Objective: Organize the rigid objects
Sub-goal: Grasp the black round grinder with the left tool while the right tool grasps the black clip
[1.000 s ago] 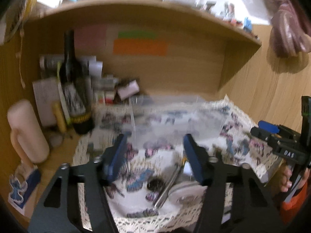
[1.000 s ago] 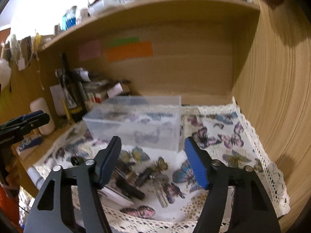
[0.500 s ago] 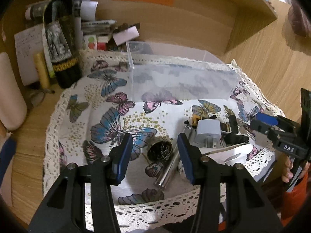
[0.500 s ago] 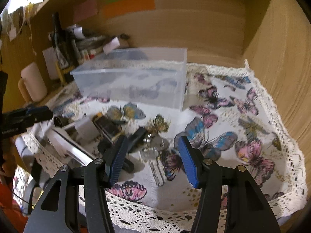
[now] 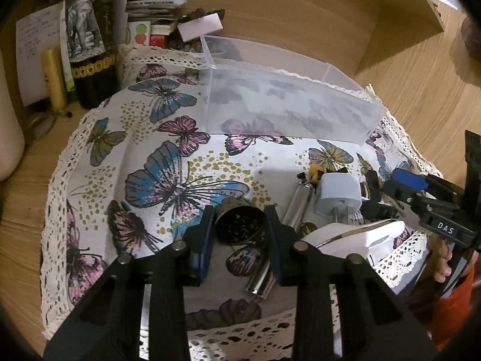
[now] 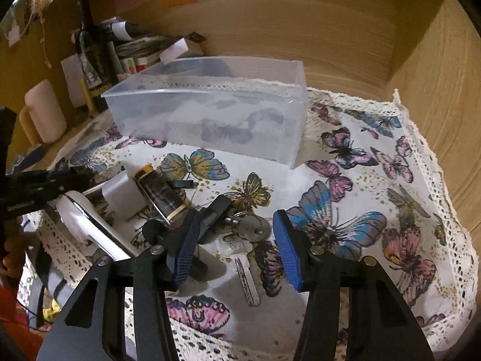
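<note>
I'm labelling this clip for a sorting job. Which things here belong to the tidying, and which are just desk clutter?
Job: clear plastic box, round metal tin between the left gripper's fingers, keys, white adapter.

Clutter: wine bottle, butterfly cloth, papers.

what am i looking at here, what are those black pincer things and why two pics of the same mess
No robot here: a person holds a two-finger gripper in each hand, each with a fisheye camera looking along its fingers. So there are two pictures of one scene.

The left camera shows the left gripper, its jaws either side of a small round dark metal tin, close against it; whether they squeeze it yet I cannot tell. The right camera shows the right gripper, jaws open over a silver key on a ring.

Everything lies on a butterfly-print cloth with a lace edge: a white plug adapter, a shiny metal tube, a dark lighter with a gold band. Behind stands an empty clear plastic box, probably where the items go.
</note>
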A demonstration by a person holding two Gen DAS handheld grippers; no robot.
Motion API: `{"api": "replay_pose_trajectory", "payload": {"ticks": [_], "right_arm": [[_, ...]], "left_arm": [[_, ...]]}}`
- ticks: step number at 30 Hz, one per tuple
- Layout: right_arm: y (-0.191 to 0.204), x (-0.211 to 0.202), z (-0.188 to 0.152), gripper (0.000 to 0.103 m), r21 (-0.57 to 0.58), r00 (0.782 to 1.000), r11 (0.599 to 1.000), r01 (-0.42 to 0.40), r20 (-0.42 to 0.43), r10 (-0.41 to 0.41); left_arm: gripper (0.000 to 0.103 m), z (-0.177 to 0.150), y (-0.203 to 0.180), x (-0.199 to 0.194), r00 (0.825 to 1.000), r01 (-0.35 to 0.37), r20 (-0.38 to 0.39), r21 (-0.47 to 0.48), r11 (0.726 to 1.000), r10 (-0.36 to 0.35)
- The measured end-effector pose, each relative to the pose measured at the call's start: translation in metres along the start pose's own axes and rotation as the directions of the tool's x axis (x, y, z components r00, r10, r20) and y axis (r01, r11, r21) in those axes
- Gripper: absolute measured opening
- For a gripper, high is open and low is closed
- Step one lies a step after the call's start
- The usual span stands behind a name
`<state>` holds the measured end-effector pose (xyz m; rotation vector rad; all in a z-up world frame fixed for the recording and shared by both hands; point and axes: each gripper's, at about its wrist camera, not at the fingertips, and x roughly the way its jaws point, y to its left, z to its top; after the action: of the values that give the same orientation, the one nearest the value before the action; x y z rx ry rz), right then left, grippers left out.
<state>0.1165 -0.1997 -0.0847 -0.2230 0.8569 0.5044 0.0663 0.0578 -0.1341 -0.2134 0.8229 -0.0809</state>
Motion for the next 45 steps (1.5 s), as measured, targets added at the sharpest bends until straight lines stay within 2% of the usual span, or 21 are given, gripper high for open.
{"api": "replay_pose_trajectory", "payload": {"ticks": [7, 9, 11, 16, 20, 21, 27, 32, 37, 40, 42, 44, 45], "right_arm": [[0.007, -0.007, 0.01, 0.047, -0.012, 0.998, 0.999, -0.049, 0.032, 0.049], [0.014, -0.008, 0.01, 0.036, -0.04, 0.998, 0.998, -0.046, 0.032, 0.048], [0.021, -0.004, 0.009, 0.029, -0.066, 0.999, 0.996, -0.053, 0.006, 0.053], [0.025, 0.017, 0.005, 0.028, -0.082, 0.998, 0.996, 0.016, -0.057, -0.021], [0.028, 0.021, 0.008, 0.025, -0.124, 0.997, 0.991, 0.053, -0.056, -0.06], [0.029, 0.023, 0.008, 0.02, -0.134, 0.996, 0.99, 0.052, -0.061, -0.06], [0.024, 0.026, 0.015, 0.013, -0.114, 0.997, 0.992, 0.044, -0.05, -0.05], [0.015, 0.012, 0.022, 0.005, -0.071, 0.999, 0.997, 0.037, 0.006, -0.036], [0.016, -0.002, 0.026, 0.005, -0.077, 0.997, 0.996, 0.054, 0.055, -0.05], [0.017, -0.001, 0.027, 0.006, -0.091, 0.999, 0.995, 0.034, 0.041, -0.03], [0.016, 0.005, 0.025, 0.02, -0.089, 1.0, 0.996, 0.005, 0.009, -0.004], [0.016, 0.013, 0.022, 0.029, -0.096, 1.0, 0.995, 0.003, -0.016, -0.004], [0.017, 0.017, 0.02, 0.03, -0.105, 1.0, 0.994, 0.0, -0.028, -0.003]], "left_arm": [[0.031, 0.002, 0.01, -0.015, 0.998, -0.012, 0.053, -0.02, 1.0, 0.013], [0.031, 0.003, 0.011, -0.019, 0.998, -0.009, 0.068, -0.021, 1.0, 0.011], [0.031, 0.004, 0.011, -0.022, 0.997, -0.006, 0.082, -0.014, 1.0, 0.007], [0.032, 0.003, 0.008, -0.027, 0.995, -0.003, 0.103, 0.013, 1.0, 0.002], [0.032, 0.003, 0.008, -0.027, 0.995, 0.006, 0.103, 0.019, 1.0, -0.008], [0.032, 0.003, 0.008, -0.028, 0.994, 0.005, 0.105, 0.019, 1.0, -0.007], [0.032, 0.004, 0.011, -0.034, 0.991, 0.0, 0.133, -0.003, 1.0, 0.0], [0.032, 0.01, 0.009, -0.043, 0.986, -0.006, 0.169, -0.003, 1.0, 0.006], [0.032, 0.019, 0.001, -0.05, 0.979, -0.007, 0.201, 0.017, 1.0, 0.004], [0.031, 0.021, -0.002, -0.052, 0.977, 0.002, 0.211, 0.023, 1.0, -0.007], [0.031, 0.021, -0.004, -0.052, 0.977, 0.009, 0.211, 0.025, 1.0, -0.014], [0.032, 0.02, -0.006, -0.051, 0.979, 0.011, 0.205, 0.03, 0.999, -0.017], [0.032, 0.02, -0.006, -0.05, 0.979, 0.01, 0.202, 0.031, 0.999, -0.016]]}}
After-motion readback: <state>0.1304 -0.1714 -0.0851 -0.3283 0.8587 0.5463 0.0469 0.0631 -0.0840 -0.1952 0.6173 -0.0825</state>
